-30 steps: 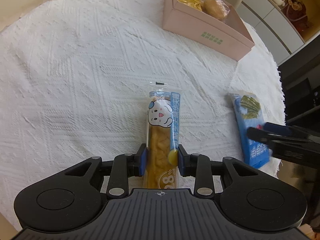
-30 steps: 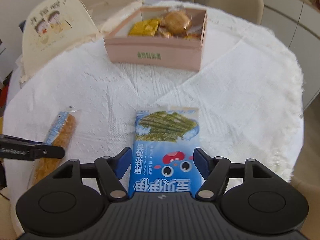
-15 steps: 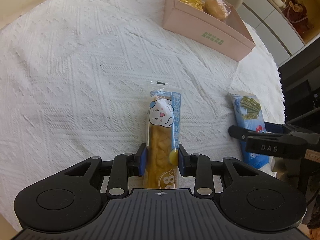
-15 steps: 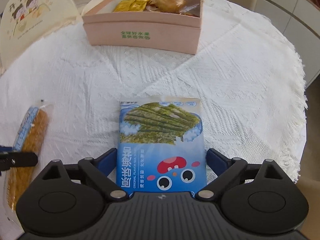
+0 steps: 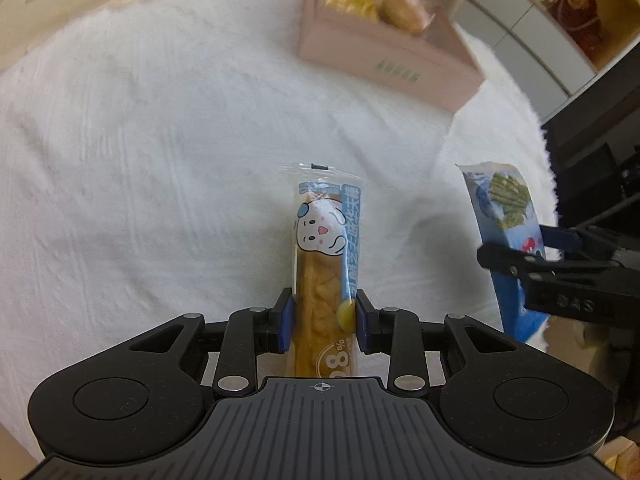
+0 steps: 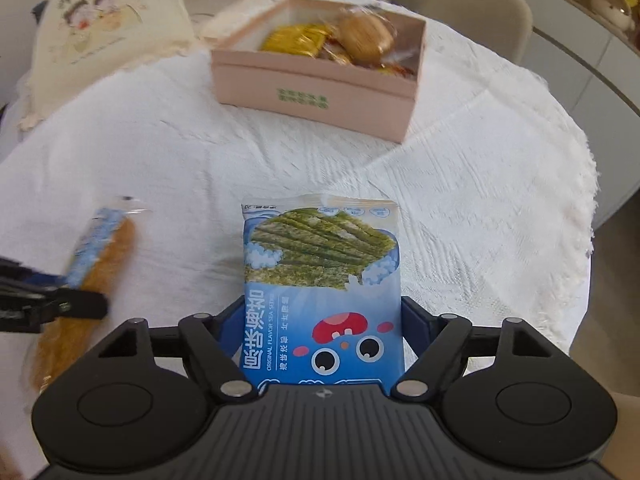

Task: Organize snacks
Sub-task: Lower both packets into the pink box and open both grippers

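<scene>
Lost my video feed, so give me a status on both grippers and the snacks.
Left gripper shut on bread stick. Right gripper shut on seaweed pack. Pink box ahead, open, partly filled. Nothing blocking.

From my feed the pink box (image 5: 384, 60) and its snacks (image 5: 400, 16) smear with blur, my gripper housing hides the seaweed packet's (image 6: 320, 280) near end, and the bread stick (image 6: 100, 264) is blurred.
</scene>
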Motion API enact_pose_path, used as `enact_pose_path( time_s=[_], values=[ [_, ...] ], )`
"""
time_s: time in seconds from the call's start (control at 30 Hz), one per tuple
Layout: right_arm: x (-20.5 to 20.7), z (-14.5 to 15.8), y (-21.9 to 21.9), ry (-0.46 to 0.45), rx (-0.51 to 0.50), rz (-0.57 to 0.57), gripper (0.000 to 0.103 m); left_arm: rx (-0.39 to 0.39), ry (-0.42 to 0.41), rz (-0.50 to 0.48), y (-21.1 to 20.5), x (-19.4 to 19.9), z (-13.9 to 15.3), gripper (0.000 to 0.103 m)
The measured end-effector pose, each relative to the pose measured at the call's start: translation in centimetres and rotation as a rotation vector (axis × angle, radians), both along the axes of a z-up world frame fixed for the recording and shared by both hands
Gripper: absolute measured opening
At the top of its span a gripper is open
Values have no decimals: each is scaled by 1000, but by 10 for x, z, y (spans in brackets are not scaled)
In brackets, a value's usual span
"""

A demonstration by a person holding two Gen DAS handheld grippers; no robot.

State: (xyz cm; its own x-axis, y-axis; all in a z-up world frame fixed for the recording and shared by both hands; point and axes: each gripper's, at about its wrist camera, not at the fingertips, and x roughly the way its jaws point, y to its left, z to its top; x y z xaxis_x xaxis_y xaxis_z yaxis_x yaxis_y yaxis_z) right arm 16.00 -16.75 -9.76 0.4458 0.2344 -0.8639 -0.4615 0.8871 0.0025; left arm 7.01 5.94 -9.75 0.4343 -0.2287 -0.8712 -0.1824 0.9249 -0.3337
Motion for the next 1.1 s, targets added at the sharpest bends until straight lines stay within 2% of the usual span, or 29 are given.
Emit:
enact_pose_path(
  time_s=[0.17, 0.27, 0.37, 0.43, 0.5, 0.57, 0.7, 0.8, 0.87, 0.93, 1.0, 1.1],
  values=[
    [12, 59, -16, -89, 93, 12, 78, -36, -209, 5, 10, 46, 80, 34],
    [28, 86, -23, -125, 148, -1, 78, -30, -330, 17, 17, 100, 127, 35],
    [46, 97, -28, -131, 175, -24, 78, -20, -405, -2, 16, 159, 150, 37],
    [55, 98, -32, -134, 169, -39, 78, -58, -354, -20, 18, 207, 137, 42],
    [63, 99, -37, -136, 168, -45, 78, -61, -237, -10, 21, 250, 105, 39],
    [70, 101, -41, -146, 168, -49, 78, -83, -215, 25, 27, 265, 89, 39],
    [87, 118, -42, -190, 188, -37, 78, -129, -283, 81, 42, 245, 97, 39],
    [120, 134, -23, -192, 243, -27, 79, -80, -305, 97, 45, 216, 101, 39],
    [154, 138, 0, -162, 285, -30, 85, -80, -299, 123, 45, 194, 96, 39],
    [190, 129, 26, -126, 303, -33, 86, -109, -282, 149, 49, 173, 88, 39],
    [223, 110, 49, -58, 272, -24, 86, -122, -269, 166, 46, 151, 78, 39],
    [243, 85, 61, -25, 210, -74, 86, -95, -266, 161, 43, 129, 69, 39]
  ],
)
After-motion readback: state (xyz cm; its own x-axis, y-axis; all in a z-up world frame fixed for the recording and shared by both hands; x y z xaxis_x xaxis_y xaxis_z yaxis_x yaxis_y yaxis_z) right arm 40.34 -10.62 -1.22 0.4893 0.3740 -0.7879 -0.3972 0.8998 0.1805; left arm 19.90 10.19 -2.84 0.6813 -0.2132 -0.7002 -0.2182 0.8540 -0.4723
